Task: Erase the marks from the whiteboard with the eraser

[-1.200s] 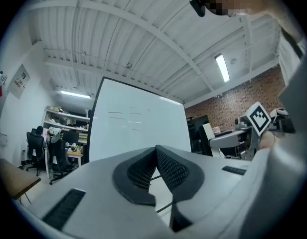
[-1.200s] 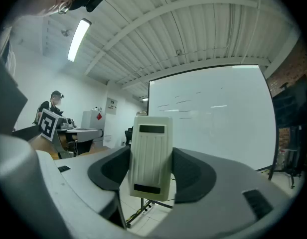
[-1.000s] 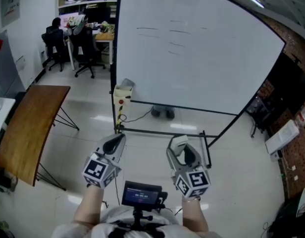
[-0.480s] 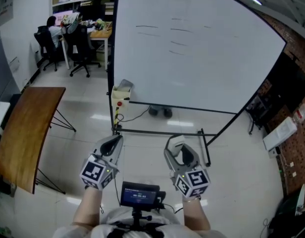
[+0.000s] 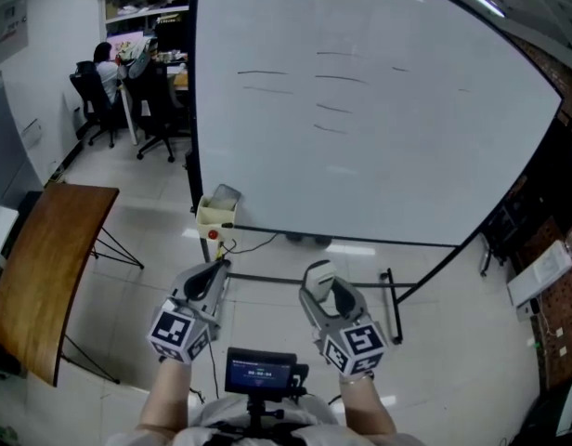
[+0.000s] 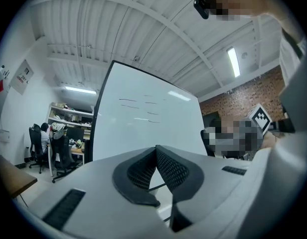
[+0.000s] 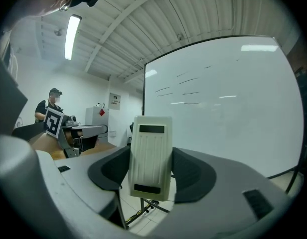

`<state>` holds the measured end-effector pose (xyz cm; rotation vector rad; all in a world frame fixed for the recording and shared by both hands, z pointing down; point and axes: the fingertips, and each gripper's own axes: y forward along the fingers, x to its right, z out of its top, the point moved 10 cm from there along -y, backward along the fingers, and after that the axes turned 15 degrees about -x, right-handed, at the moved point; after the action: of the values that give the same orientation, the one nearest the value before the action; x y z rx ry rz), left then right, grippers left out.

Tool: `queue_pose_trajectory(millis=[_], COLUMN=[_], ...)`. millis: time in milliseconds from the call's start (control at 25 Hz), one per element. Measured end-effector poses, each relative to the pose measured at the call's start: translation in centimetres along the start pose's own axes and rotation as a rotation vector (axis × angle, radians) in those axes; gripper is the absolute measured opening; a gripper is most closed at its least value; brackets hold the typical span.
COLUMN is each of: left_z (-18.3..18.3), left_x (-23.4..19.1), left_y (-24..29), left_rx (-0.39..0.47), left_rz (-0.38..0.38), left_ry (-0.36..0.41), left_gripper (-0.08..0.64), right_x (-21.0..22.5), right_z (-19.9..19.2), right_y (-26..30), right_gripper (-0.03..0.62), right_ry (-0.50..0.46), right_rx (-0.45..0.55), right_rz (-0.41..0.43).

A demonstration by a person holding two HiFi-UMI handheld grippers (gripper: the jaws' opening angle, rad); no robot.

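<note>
Small cream box (image 5: 215, 214) at the whiteboard's (image 5: 397, 156) lower-left foot, left of centre in the head view; contents cannot be made out. Your right gripper (image 5: 325, 291) is clenched on the eraser (image 7: 151, 148), held upright and well short of the board. Your left gripper (image 6: 156, 156) has its jaws pressed together, nothing between them. Marks (image 5: 340, 79) sit upper centre. Compared with a second ago, the board fills more of the head view and both grippers sit lower in it.

Head view: overhead, steeply down, whiteboard (image 5: 379, 156) well ahead; both gripper views: low, tilted upward along own jaws; whiteboard shared by all three.
</note>
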<state>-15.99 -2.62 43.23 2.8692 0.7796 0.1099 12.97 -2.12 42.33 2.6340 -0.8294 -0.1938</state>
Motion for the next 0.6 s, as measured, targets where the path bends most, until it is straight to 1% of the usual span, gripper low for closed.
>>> queue_pose_trajectory(millis=[200, 320, 480, 600], left_z=[2.9, 3.9, 4.6, 5.4], left_x=[-0.7, -1.1, -2.0, -2.9], left_y=[5.8, 8.4, 11.3, 12.4], left_rx=[0.022, 0.025, 0.022, 0.021], left_rz=[0.014, 0.019, 0.007, -0.007], left_ry=[0.035, 0.037, 0.059, 0.062], left_gripper=[0.008, 0.008, 0.008, 0.008], right_x=[5.5, 7.9, 10.2, 10.6], right_z=[2.6, 3.8, 5.1, 6.1], right_y=[3.2, 4.7, 6.3, 7.6], right_gripper=[0.272, 0.272, 0.272, 0.272], right_ry=[-0.019, -0.028, -0.028, -0.024], right_rx=[0.024, 0.045, 0.064, 0.064], right_rz=[0.016, 0.023, 0.010, -0.004])
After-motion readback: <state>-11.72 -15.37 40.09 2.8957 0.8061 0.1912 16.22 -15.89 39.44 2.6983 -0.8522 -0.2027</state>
